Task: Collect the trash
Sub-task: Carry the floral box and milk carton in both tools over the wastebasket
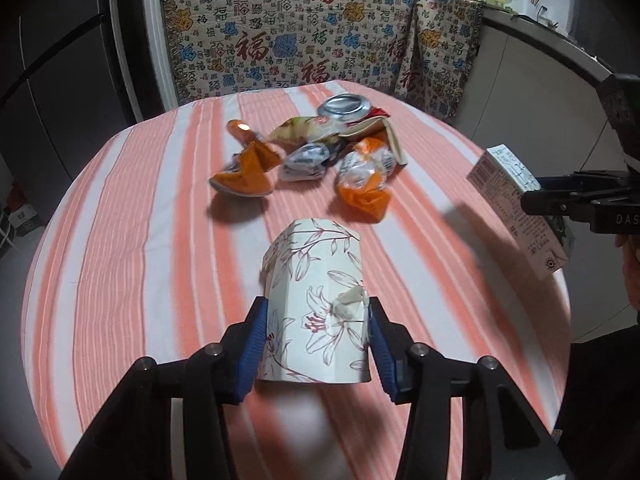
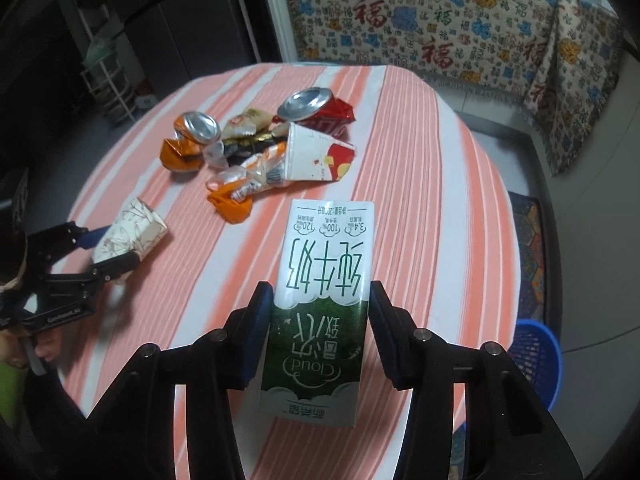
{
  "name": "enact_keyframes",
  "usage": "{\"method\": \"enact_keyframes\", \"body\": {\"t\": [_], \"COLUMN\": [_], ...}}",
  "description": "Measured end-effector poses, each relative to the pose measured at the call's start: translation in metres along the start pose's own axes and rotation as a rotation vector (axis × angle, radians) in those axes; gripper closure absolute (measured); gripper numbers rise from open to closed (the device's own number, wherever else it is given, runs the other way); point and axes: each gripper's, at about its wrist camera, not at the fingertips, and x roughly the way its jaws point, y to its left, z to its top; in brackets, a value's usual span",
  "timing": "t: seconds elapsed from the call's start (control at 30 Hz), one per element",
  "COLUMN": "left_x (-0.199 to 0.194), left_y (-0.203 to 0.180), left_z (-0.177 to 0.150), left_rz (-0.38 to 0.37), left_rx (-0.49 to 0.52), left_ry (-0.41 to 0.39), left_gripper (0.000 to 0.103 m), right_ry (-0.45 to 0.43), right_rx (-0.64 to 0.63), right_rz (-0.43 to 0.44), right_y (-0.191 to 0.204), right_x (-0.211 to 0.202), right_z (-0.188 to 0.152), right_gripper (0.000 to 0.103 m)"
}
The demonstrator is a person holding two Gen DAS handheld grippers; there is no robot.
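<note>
Left tool (image 1: 316, 332) grips white floral-printed paper cup (image 1: 316, 280); right tool (image 2: 320, 320) grips green-and-white milk carton (image 2: 324, 300); crumpled wrappers beyond both.

Milk carton (image 2: 320, 300), print upside down: "纯牛奶", "Cloud", "新希望", and figures "3.4", "100", "120". Patterned cloth (image 2: 440, 28) at far side: repeated red "福". Right tongs (image 1: 524, 196) body, partly cut off: "DAS".
</note>
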Motion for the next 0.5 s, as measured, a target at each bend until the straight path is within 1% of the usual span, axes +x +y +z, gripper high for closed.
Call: {"method": "enact_keyframes", "body": {"t": [0.07, 0.27, 0.37, 0.5], "left_x": [0.0, 0.002, 0.002, 0.003], "left_y": [-0.01, -0.04, -0.06, -0.095], "left_z": [0.0, 0.005, 0.013, 0.028], "left_rz": [-0.007, -0.063, -0.097, -0.152], "left_rx": [0.005, 0.015, 0.031, 0.06], "left_ry": [-0.009, -0.023, -0.031, -0.045], "left_gripper": [0.055, 0.055, 0.055, 0.055], "right_ry": [-0.011, -0.05, -0.075, -0.11], "right_rx": [0.015, 0.081, 0.125, 0.169], "right_rz": [0.013, 0.049, 0.052, 0.024], "right_y": [-0.004, -0.025, -0.04, -0.068], "right_x": [-0.002, -0.014, -0.023, -0.044], "right_z": [-0.002, -0.013, -0.016, -0.022], "right_gripper": [0.054, 0.054, 0.054, 0.054]}}
